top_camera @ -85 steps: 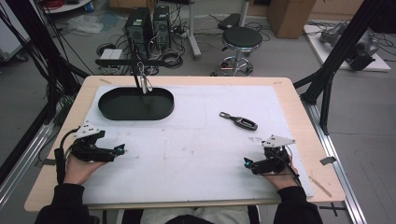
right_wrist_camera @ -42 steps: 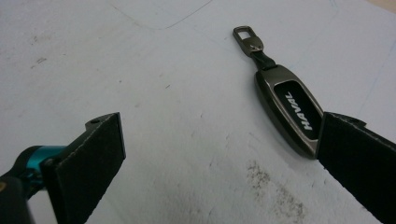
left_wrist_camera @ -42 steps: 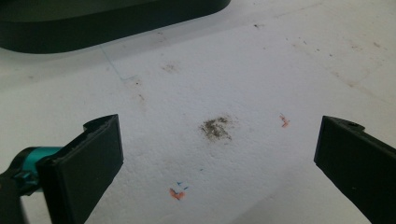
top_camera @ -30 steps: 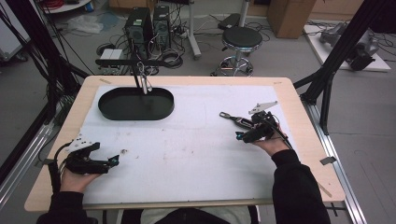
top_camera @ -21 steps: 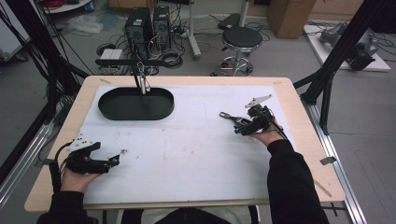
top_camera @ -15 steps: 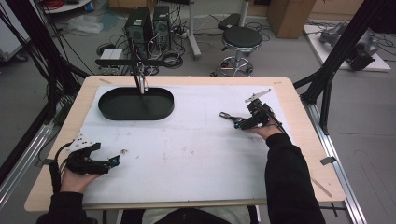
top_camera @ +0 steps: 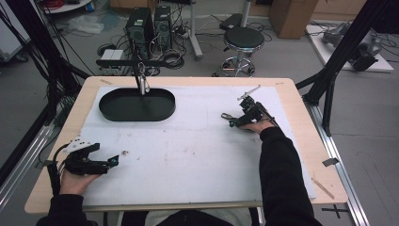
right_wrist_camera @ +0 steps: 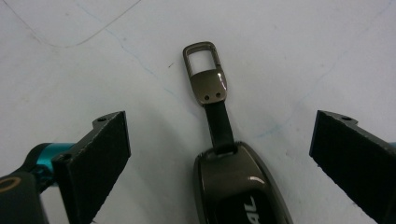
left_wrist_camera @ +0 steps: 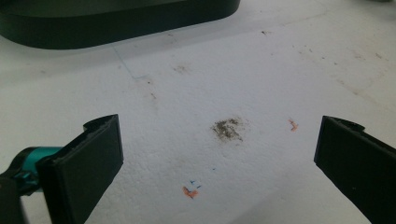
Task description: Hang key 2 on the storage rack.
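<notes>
At a white-covered wooden desk (top_camera: 301, 141), the right gripper (top_camera: 239, 121) hangs over a glossy dark car-key fob with a black strap and metal clip (right_wrist_camera: 224, 158), which lies flat on the white sheet right of centre, well apart from the black oval tray (top_camera: 136, 104) at the far left; the step in hand looks like a pickup of the fob; a clean grasp would call for lowering squarely until the jaws straddle the fob's thick body, not the thin strap, then closing gently, as the slick casing may slip; the jaws stand wide apart, one on each side of the fob, touching nothing; the left gripper (top_camera: 112, 161) rests near the desk's front left, jaws likewise spread wide and empty over the stained sheet.
</notes>
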Available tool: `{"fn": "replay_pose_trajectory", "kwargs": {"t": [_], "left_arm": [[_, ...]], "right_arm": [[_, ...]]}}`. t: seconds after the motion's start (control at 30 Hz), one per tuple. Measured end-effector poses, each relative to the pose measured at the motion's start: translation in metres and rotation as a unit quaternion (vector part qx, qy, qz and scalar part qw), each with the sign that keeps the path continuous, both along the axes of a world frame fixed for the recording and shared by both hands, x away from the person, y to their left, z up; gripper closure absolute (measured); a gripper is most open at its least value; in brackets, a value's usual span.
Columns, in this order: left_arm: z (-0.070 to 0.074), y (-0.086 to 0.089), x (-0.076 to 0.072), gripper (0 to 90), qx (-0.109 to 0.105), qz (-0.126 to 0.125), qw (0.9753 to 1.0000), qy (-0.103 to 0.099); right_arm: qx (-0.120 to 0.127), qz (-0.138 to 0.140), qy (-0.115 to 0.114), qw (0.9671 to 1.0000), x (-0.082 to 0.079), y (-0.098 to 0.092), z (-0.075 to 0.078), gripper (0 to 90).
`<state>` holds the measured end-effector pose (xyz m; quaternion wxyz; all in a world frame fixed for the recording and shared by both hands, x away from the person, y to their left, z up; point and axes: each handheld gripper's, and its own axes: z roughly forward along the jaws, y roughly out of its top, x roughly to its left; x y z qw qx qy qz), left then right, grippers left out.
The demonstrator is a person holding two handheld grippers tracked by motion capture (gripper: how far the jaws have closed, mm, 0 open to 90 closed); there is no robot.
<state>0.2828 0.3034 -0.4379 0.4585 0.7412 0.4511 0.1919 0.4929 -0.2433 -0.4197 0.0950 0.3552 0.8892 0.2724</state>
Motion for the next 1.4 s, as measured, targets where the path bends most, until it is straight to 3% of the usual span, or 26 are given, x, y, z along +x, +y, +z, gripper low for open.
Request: {"fn": "replay_pose_trajectory", "kwargs": {"t": [0.13,0.2,0.33,0.47,0.63,0.7,0.8,0.93,1.0,1.4], "left_arm": [[0.000,-0.002,-0.002,1.7,0.001,-0.005,1.0000,-0.001],[0.000,-0.003,-0.002,1.7,0.005,-0.008,1.0000,0.001],[0.000,-0.003,-0.002,1.7,0.007,-0.011,0.9999,0.001],[-0.001,-0.004,-0.001,1.7,0.010,-0.014,0.9998,0.005],[-0.001,-0.005,-0.001,1.7,0.013,-0.013,0.9998,0.007],[-0.001,-0.005,-0.001,1.7,0.012,-0.012,0.9998,0.007],[-0.001,-0.005,0.000,1.7,0.013,-0.014,0.9998,0.008],[-0.001,-0.005,0.000,1.7,0.013,-0.015,0.9998,0.008],[-0.001,-0.005,0.000,1.7,0.014,-0.015,0.9998,0.008],[-0.002,-0.005,0.000,1.7,0.013,-0.015,0.9998,0.010]], "right_arm": [[-0.035,0.005,-0.003,0.9994,0.004,0.013,0.002,9.3],[-0.042,0.012,0.008,0.9990,0.005,0.016,0.005,22.9],[-0.048,0.010,0.008,0.9988,0.007,0.017,0.009,27.9],[-0.077,0.018,0.007,0.9968,0.009,0.019,0.007,35.0],[-0.077,0.025,0.014,0.9966,0.011,0.021,0.004,50.5],[-0.072,0.020,0.029,0.9968,0.012,0.021,0.002,61.5],[-0.068,0.011,0.044,0.9967,0.012,0.023,0.002,69.8],[-0.068,0.013,0.043,0.9967,0.011,0.023,0.002,73.7],[-0.076,0.005,0.034,0.9965,0.010,0.022,0.005,81.7],[-0.049,-0.028,0.049,0.9972,0.009,0.018,0.009,85.7]]}}
